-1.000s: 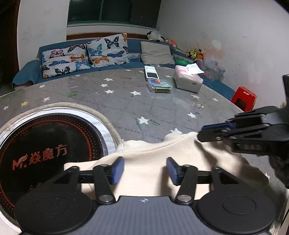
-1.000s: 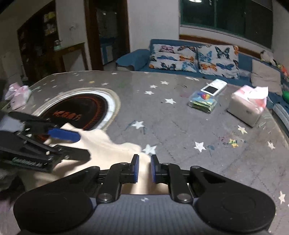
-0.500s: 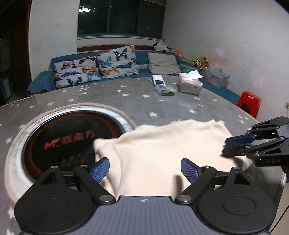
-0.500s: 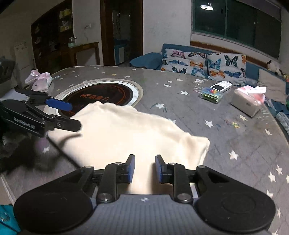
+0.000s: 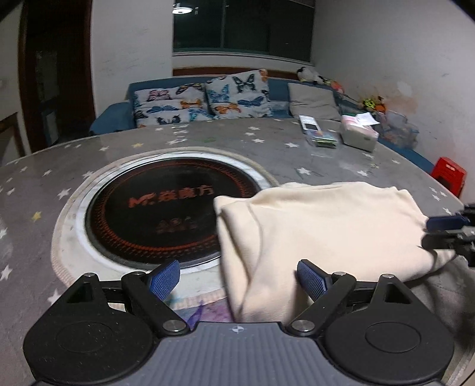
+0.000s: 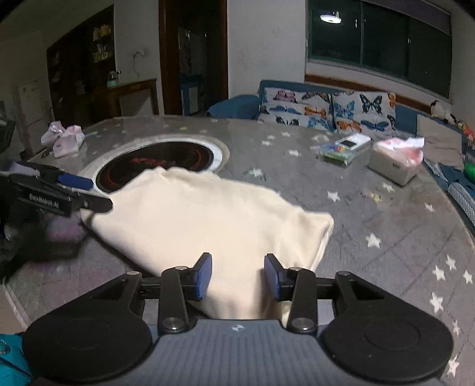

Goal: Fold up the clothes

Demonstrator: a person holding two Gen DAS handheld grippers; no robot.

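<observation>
The cream garment [image 6: 202,213] lies folded into a compact bundle on the worktop [image 6: 386,237]; both tongs, left [image 5: 237,277] and right [image 6: 237,274], gape released, so little seems left.

A blue sofa [image 5: 112,118] with butterfly cushions [image 6: 360,111] lines white walls [image 5: 386,44] under a dark window [image 6: 380,38]; a ceiling lamp [image 5: 181,10] glows.

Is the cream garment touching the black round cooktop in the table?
Touching. In the left wrist view the cream garment has its left corner lying over the right edge of the black cooktop, hiding part of its rim.
</observation>
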